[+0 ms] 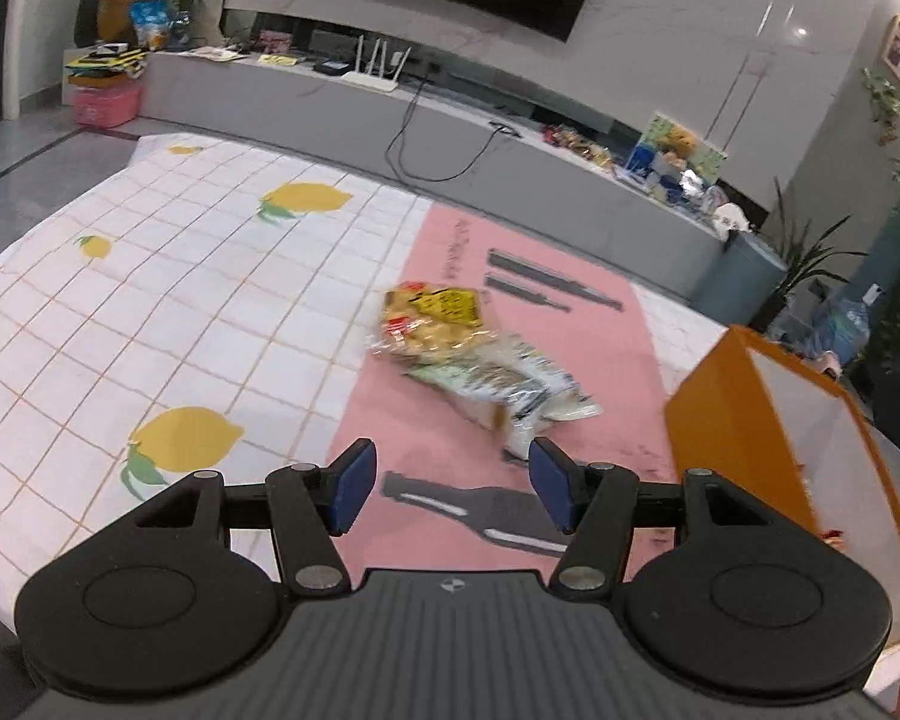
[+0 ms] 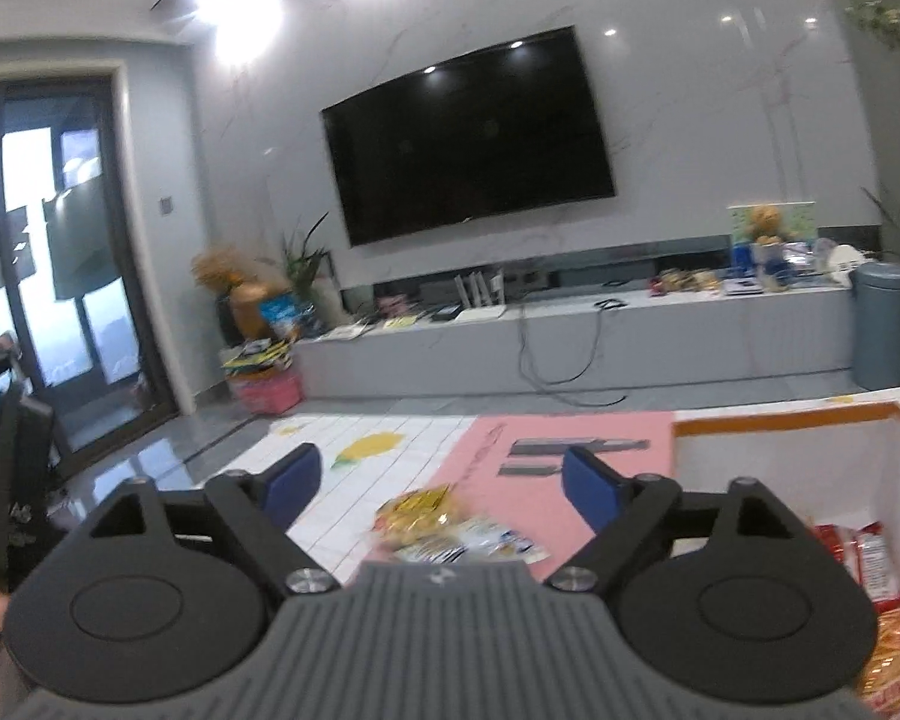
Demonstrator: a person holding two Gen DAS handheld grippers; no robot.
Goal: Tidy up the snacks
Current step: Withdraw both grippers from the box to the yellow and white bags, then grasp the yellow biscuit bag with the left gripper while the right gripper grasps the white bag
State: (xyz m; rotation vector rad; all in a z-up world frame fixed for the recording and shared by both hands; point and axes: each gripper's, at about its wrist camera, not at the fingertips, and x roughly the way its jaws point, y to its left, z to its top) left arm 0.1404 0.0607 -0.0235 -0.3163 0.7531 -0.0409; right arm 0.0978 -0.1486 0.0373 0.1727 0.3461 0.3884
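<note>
A pile of snack bags lies on the pink mat (image 1: 450, 444): a yellow-labelled bag (image 1: 432, 318) and a green and silver bag (image 1: 504, 384) beside it. My left gripper (image 1: 447, 492) is open and empty, a little short of the pile. An orange box with a white inside (image 1: 744, 414) stands at the right. In the right wrist view my right gripper (image 2: 441, 489) is open and empty, above the snack pile (image 2: 444, 531). The orange box (image 2: 780, 420) holds red snack packets (image 2: 864, 552) and an orange packet (image 2: 894, 654).
A white grid cloth with lemon prints (image 1: 180, 276) covers the table left of the mat. A grey TV bench (image 1: 450, 120) with a router, cables and clutter runs behind. A pink basket (image 1: 105, 105) and plants stand far left, a grey bin (image 2: 882, 324) far right.
</note>
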